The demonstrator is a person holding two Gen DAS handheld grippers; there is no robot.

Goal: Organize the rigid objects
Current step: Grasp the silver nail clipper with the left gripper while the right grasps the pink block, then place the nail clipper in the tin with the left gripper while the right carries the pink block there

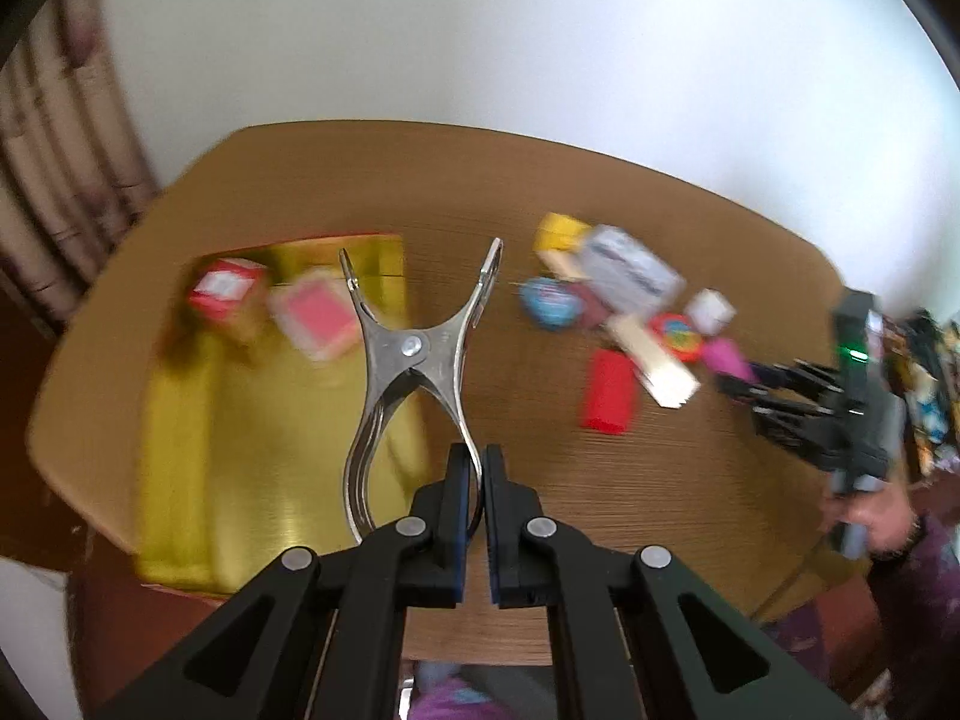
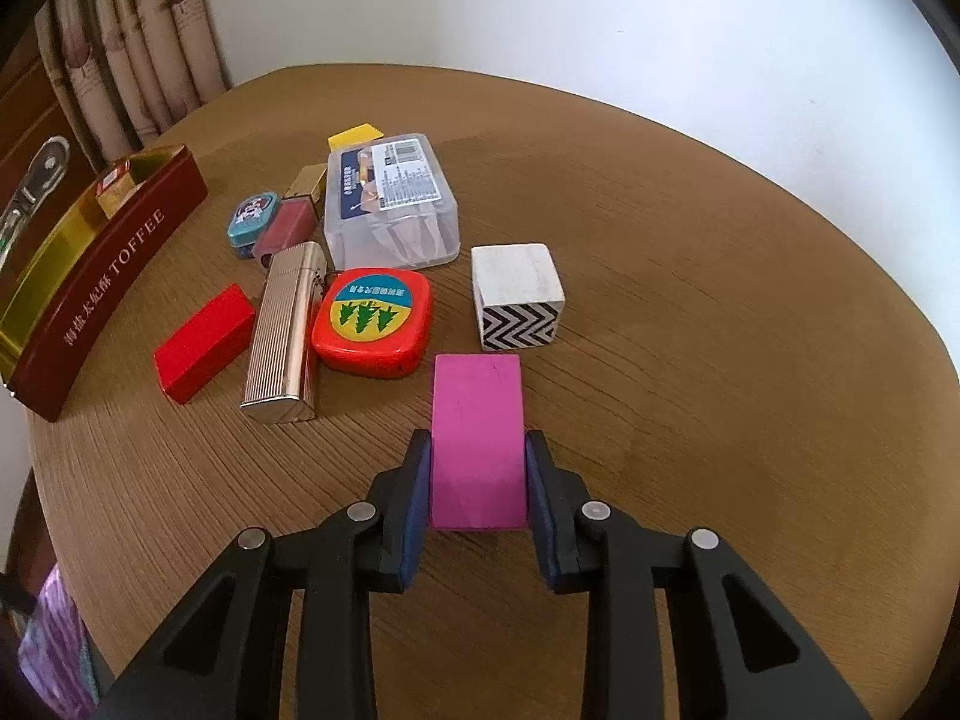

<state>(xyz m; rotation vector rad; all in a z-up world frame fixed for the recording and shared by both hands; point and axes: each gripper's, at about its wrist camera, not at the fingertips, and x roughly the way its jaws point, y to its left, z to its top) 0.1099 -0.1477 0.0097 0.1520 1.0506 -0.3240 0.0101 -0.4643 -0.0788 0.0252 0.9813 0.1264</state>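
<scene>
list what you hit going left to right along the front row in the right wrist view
toffee tin → red block → ribbed metal lighter → red tape measure → magenta block held in the right gripper → zigzag cube

Shiny metal pliers [image 1: 414,360], wood-grain table [image 2: 690,276]

The left gripper [image 1: 476,495] is pinching one handle of the metal tongs [image 1: 414,360], which are hanging spread open over the gold tin [image 1: 252,480] on the wooden surface [image 1: 540,192]. A red block [image 1: 609,393] is lying blurred to the right.
</scene>
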